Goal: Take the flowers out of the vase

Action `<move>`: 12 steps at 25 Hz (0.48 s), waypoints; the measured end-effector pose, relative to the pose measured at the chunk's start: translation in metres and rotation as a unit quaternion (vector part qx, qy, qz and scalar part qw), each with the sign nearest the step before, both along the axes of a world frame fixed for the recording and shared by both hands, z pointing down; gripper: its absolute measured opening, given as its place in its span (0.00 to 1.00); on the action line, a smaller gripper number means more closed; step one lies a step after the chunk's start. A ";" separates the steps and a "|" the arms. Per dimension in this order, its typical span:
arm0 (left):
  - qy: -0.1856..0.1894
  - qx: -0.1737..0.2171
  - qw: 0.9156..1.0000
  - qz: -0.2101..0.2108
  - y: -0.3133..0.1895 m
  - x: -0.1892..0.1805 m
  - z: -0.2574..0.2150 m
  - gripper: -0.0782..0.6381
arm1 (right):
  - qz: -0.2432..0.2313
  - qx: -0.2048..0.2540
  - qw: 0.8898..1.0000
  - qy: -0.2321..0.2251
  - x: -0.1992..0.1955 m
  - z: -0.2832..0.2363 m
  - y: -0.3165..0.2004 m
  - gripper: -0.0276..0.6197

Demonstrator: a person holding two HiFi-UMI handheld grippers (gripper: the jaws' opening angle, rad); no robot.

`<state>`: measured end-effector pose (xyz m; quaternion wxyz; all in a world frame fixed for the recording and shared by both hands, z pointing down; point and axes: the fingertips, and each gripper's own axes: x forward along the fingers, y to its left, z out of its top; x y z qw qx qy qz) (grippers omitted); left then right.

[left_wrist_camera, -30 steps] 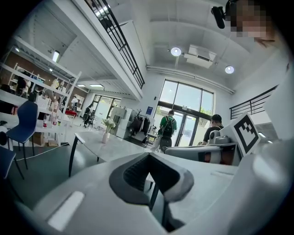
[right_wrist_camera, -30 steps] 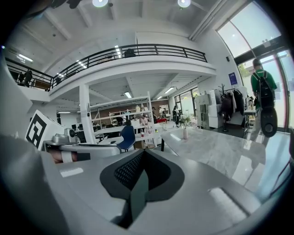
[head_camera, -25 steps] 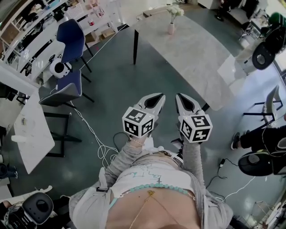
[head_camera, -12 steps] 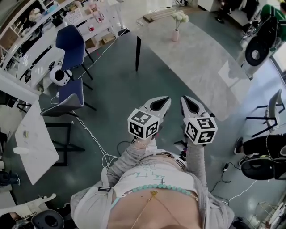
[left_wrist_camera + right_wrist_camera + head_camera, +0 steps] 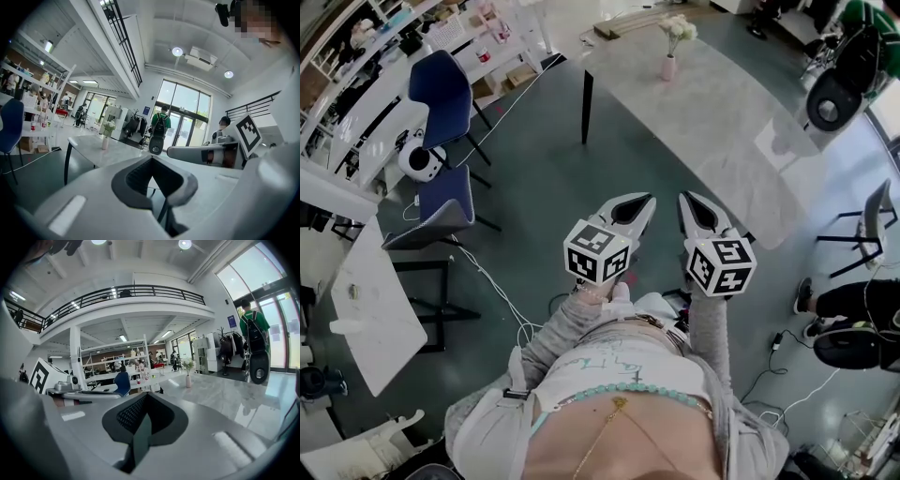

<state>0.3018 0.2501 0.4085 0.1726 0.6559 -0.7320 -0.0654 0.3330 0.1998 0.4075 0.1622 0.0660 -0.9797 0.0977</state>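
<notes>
A: Where are the flowers (image 5: 678, 28)?
B: Small, blurry, top centre, in a slim pink vase (image 5: 669, 67) on the glossy marble table (image 5: 741, 141)
A: Jaws?
B: Mid-frame, left gripper (image 5: 645, 200) and right gripper (image 5: 685, 198) both pressed together, empty

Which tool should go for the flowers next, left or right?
Right, narrowly. The right tool hangs beside the table; the left tool is farther off. Both are shut, empty, and far from the vase of flowers.
</notes>
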 end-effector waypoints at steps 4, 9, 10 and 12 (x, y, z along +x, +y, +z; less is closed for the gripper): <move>0.002 -0.001 1.000 0.000 0.003 -0.005 0.001 0.11 | 0.006 0.001 1.000 0.005 -0.001 0.003 -0.001 0.08; 0.007 -0.004 1.000 -0.003 0.001 -0.010 0.004 0.11 | 0.011 -0.001 1.000 0.002 -0.006 0.001 -0.008 0.08; 0.008 -0.003 1.000 -0.004 0.000 -0.011 0.004 0.11 | 0.011 -0.001 1.000 0.002 -0.008 0.000 -0.010 0.08; 0.010 -0.003 1.000 -0.006 -0.004 -0.015 0.003 0.11 | 0.009 -0.001 1.000 0.002 -0.012 -0.001 -0.014 0.08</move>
